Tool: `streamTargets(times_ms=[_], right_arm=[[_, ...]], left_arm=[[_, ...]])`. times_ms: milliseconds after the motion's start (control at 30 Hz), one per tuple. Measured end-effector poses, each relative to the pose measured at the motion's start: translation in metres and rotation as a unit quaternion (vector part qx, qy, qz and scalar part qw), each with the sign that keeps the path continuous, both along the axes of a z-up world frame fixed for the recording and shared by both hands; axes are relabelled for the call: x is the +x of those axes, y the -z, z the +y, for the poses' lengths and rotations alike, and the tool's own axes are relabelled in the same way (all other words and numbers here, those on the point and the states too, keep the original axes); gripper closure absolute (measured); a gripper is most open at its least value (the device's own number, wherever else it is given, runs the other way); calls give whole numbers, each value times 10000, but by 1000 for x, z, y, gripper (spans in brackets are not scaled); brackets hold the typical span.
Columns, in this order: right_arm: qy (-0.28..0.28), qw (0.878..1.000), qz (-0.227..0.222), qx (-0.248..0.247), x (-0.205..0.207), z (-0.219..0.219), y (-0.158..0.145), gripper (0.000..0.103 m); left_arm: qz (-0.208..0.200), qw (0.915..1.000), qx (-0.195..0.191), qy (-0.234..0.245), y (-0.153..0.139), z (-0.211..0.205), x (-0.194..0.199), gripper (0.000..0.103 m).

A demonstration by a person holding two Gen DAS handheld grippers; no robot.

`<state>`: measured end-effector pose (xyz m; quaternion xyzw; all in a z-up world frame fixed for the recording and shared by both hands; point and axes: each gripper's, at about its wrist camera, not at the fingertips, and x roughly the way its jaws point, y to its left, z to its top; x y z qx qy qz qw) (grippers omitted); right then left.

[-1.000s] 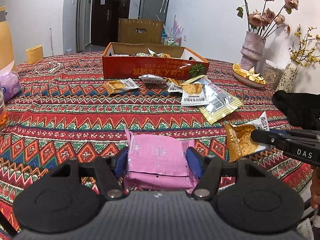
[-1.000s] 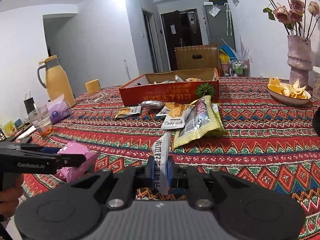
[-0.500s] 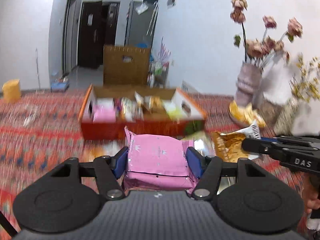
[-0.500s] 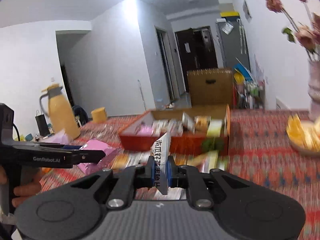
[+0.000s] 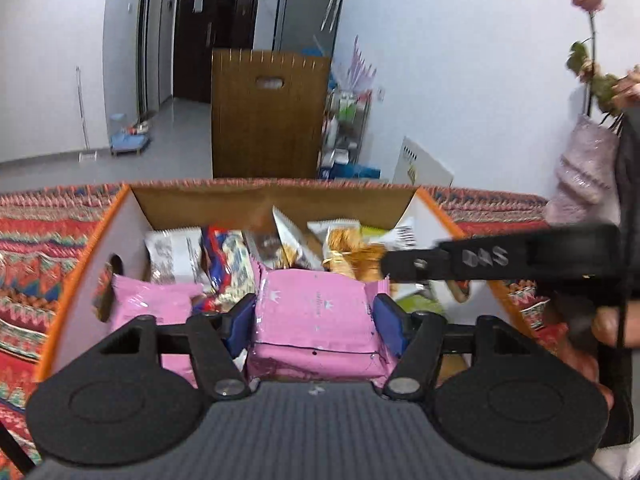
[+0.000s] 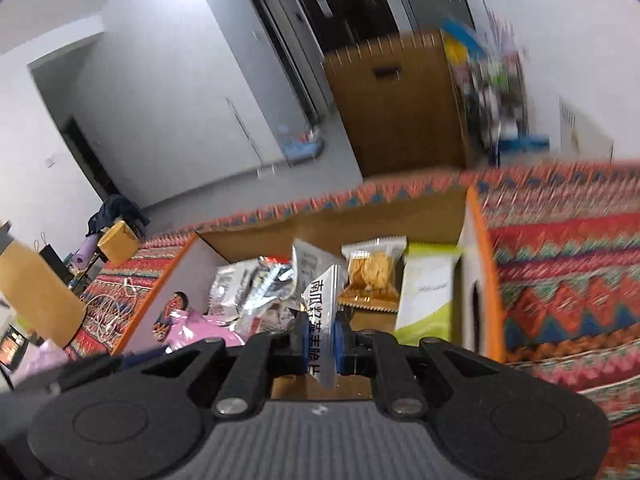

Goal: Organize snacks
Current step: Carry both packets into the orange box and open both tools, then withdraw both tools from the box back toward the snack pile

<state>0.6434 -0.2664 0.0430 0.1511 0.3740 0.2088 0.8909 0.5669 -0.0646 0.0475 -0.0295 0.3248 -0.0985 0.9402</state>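
My left gripper (image 5: 314,314) hangs over the near part of the open cardboard snack box (image 5: 276,200). A pink packet (image 5: 316,336) sits between its blue pads; the jaws are opening, and the pads still touch its sides. A second pink packet (image 5: 148,304) lies in the box's left corner among several other snacks. In its own view my right gripper (image 6: 322,340) is shut on a thin white packet with printed characters (image 6: 320,296). It hovers over the right half of the box (image 6: 474,248). In the left wrist view its black finger (image 5: 480,258) reaches in from the right.
The box stands on a red patterned tablecloth (image 5: 40,240). A pink vase with flowers (image 5: 580,172) rises at the right, behind a person's hand (image 5: 600,332). A yellow jug (image 6: 32,296) stands at the far left. Beyond the table is a brown wooden cabinet (image 5: 268,120).
Both grippers have swept forward across the table with their packets and now hang over the open box. The loose packets on the cloth have dropped out of view.
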Motion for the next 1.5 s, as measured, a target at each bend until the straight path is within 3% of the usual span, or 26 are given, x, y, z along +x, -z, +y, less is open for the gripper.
streamTargets(times_ms=[67, 133, 300, 533, 800, 900, 1033, 1267, 1367, 1500], right_arm=[[138, 9996, 184, -159, 10, 5, 11, 78], [303, 9984, 200, -439, 15, 9, 15, 52], [264, 9976, -15, -639, 2, 9, 6, 48], [233, 9919, -579, -1110, -41, 2, -41, 47], [44, 9749, -1469, -1672, -158, -19, -98, 30], [18, 9657, -1855, -1818, -217, -24, -110, 17], [17, 9589, -2199, -1795, -294, -30, -116, 10], [103, 9503, -2656, -1620, -422, -29, -87, 0], [372, 9554, -2445, -1616, -462, -25, -59, 0], [687, 9698, -1951, -1292, -501, -26, -23, 0]], left_arm=[[-4, 10000, -58, -11, 9, 3, 3, 34], [102, 9998, -94, 147, 13, 6, 3, 27], [-215, 9996, -73, 175, -1, 21, -12, 23], [-614, 9981, -1, -63, -51, 55, -57, 21], [-1178, 9926, 272, 121, -100, 86, -168, 12], [-1334, 9903, 352, 129, -104, 93, -219, 7], [-1534, 9870, 453, 137, -96, 98, -288, 4], [-1619, 9857, 462, -68, -61, 99, -387, 0], [-1490, 9869, 519, -335, -37, 103, -419, 0], [-1190, 9912, 283, -497, -12, 115, -450, 0]])
